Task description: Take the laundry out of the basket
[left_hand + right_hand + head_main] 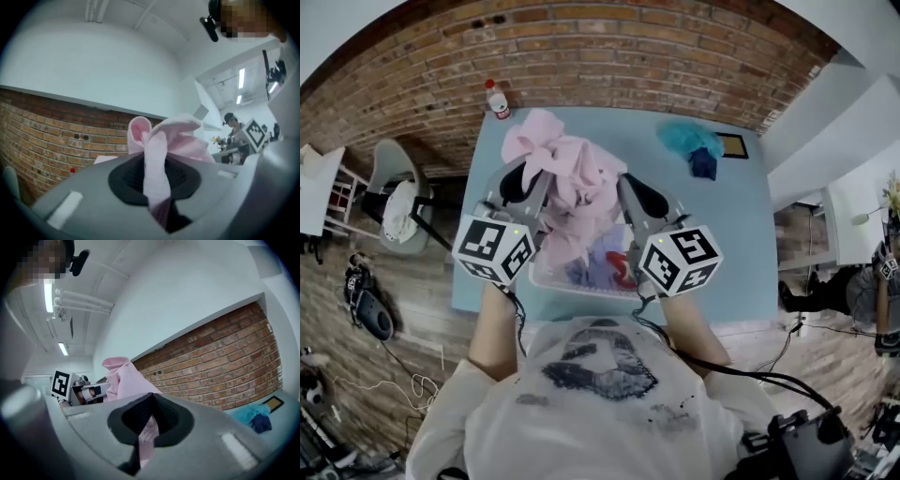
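Observation:
A pink garment (565, 178) hangs lifted between both grippers above the clear laundry basket (546, 274) on the light blue table (741, 244). My left gripper (536, 192) is shut on the garment's left side, and a fold of the pink garment (157, 164) runs through its closed jaws. My right gripper (623, 197) is shut on the right side, with the pink garment (147, 437) pinched in its jaws. Blue and red laundry (602, 267) lies in the basket beneath.
A teal and dark blue cloth pile (694, 145) lies at the table's far right, next to a small dark frame (732, 144). A bottle with a red cap (497, 100) stands at the far left corner. A brick wall (609, 56) runs behind. A chair (398, 202) stands left of the table.

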A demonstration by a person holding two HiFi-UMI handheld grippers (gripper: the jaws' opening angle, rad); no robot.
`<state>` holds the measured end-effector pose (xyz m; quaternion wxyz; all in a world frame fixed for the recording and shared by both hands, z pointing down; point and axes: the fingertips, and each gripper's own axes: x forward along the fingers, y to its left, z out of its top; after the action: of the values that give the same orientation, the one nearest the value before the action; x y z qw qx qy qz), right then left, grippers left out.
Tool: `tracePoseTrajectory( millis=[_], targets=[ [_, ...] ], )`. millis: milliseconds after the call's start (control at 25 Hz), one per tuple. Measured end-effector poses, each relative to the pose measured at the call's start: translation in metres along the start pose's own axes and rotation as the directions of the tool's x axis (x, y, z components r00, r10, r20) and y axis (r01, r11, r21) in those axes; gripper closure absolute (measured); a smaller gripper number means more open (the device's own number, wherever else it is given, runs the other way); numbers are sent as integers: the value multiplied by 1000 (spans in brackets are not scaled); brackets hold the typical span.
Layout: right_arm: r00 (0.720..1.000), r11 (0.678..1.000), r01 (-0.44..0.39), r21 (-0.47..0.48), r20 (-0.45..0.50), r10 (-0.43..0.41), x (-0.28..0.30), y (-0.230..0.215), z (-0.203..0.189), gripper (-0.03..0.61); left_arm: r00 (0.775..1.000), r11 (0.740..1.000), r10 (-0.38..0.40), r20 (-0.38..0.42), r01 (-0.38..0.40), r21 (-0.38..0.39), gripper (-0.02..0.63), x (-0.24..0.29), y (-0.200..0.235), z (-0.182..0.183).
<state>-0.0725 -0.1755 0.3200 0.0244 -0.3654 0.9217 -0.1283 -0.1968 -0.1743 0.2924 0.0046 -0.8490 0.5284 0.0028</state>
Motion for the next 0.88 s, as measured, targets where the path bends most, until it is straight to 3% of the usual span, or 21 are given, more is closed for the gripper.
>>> tracePoseTrajectory(
  millis=[600, 880],
  targets=[
    [994, 996, -53, -72, 95, 60, 59, 91, 40, 581, 993, 999, 47, 111, -48, 6, 565, -59, 67, 55],
    [991, 992, -73, -105, 108, 84, 81, 131, 45, 581, 986, 995, 57, 159, -43, -87, 565, -92, 98, 65]
  ],
)
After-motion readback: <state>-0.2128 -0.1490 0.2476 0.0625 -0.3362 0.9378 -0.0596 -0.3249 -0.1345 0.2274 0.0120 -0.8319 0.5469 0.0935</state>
